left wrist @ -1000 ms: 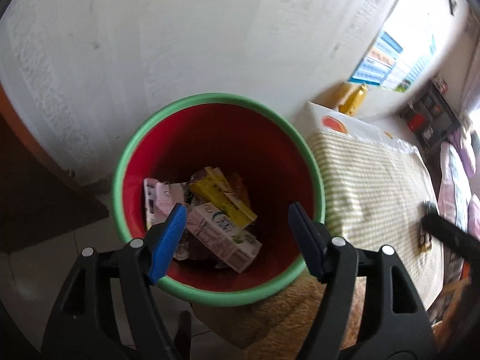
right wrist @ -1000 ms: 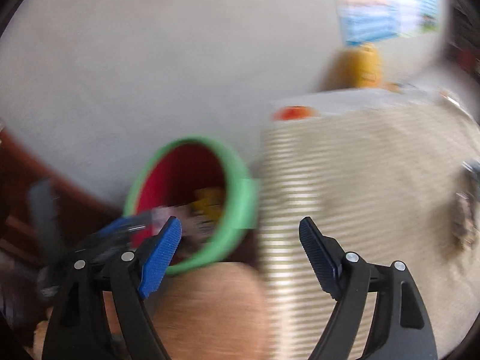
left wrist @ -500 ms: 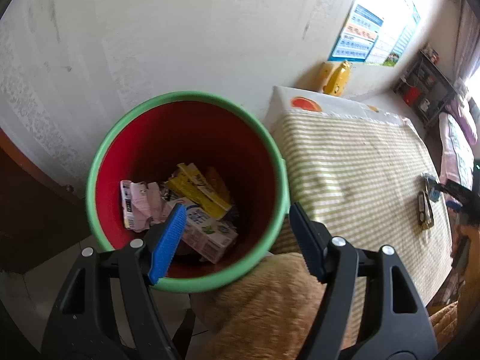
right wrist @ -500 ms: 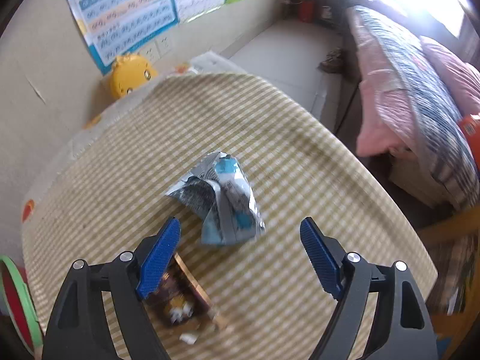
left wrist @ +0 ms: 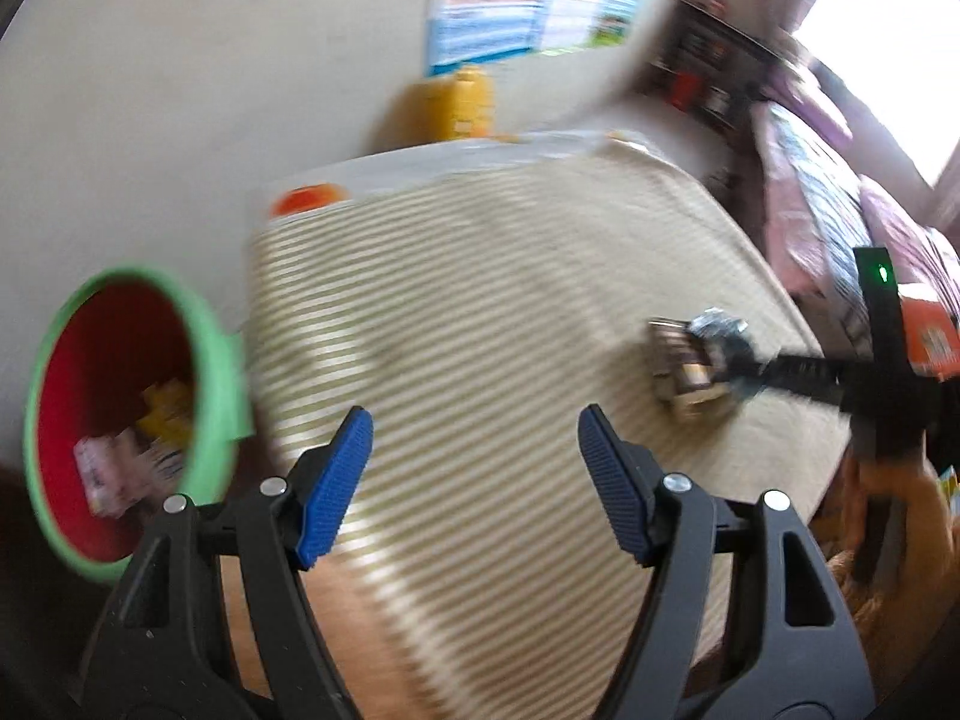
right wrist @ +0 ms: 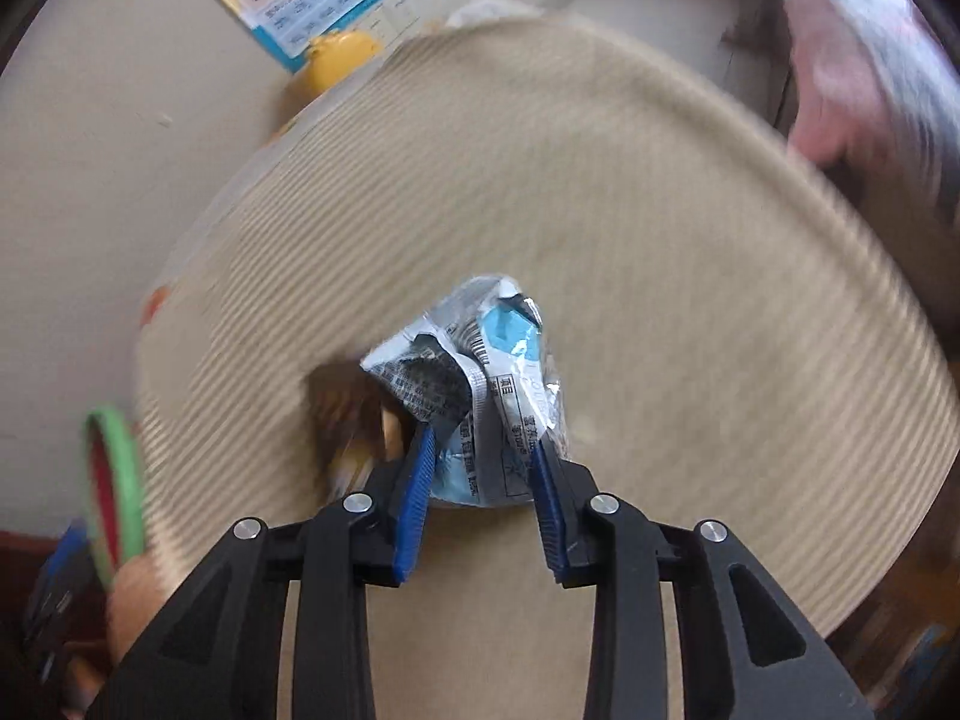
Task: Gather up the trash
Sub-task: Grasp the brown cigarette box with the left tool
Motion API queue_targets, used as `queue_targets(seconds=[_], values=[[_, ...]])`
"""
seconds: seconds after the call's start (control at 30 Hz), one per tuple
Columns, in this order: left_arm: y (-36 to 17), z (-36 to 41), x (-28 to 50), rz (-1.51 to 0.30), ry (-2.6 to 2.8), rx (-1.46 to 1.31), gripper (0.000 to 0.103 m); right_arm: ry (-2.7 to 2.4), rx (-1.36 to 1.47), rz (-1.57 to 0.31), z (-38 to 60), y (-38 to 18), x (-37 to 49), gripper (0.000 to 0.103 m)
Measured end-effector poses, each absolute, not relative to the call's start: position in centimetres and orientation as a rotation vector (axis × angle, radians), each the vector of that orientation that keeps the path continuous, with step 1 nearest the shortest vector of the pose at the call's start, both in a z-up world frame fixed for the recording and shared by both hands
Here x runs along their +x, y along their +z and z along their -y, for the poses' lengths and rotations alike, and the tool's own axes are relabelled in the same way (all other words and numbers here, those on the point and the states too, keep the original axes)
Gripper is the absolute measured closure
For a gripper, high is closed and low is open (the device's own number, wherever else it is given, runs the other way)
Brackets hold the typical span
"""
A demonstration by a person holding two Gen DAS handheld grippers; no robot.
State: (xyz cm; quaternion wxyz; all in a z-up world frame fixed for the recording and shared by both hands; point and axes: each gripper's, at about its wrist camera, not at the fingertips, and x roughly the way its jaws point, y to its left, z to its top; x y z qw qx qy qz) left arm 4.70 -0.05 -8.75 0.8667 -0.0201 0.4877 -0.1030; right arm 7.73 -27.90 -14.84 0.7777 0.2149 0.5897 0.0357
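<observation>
Two hand-held grippers over striped tablecloth (left wrist: 480, 300): left (left wrist: 474, 450) spread, empty; right (right wrist: 480, 450) just closed, pinching crumpled wrapper (right wrist: 480, 360).

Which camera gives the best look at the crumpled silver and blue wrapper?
The right wrist view: the wrapper sits sharp and central, pinched between the right gripper's pads. The left wrist view shows it only as a small blurred lump far right on the table.
</observation>
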Motion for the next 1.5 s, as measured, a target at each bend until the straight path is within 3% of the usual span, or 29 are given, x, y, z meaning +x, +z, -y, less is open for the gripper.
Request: queue_targets(seconds=[0.33,0.73,0.8,0.83,1.0,1.07,1.13,1.5], values=[[-11.3,12.3,7.6,-1.034,-0.336,0.109,0.032,-0.109,0.515,-0.973,31.6,-9.7,0.0,0.071],[-16.2,18.2,10.6,-1.121,-0.369,0.267,0.032,-0.133,0.579,-0.949,33.5,-11.0,0.9,0.071],[-16.7,18.3,11.0,-1.147,-0.363,0.262,0.035,-0.134,0.580,-0.949,33.5,-11.2,1.2,0.071],[-16.8,18.2,11.2,-1.152,-0.358,0.255,0.045,-0.136,0.580,-0.950,33.4,-11.3,1.4,0.071],[-16.3,17.4,10.9,-1.145,-0.375,0.203,0.056,-0.138,0.554,-0.973,33.0,-12.0,1.8,0.070],[-15.5,17.1,10.4,-1.113,-0.391,0.195,0.081,-0.135,0.544,-0.977,32.8,-12.2,2.0,0.070],[-14.6,16.9,9.9,-1.088,-0.405,0.200,0.090,-0.131,0.533,-0.984,32.5,-12.3,2.2,0.070],[-14.2,12.1,8.5,-1.130,-0.358,0.109,0.090,-0.121,0.563,-0.997,32.5,-12.7,2.4,0.071]])
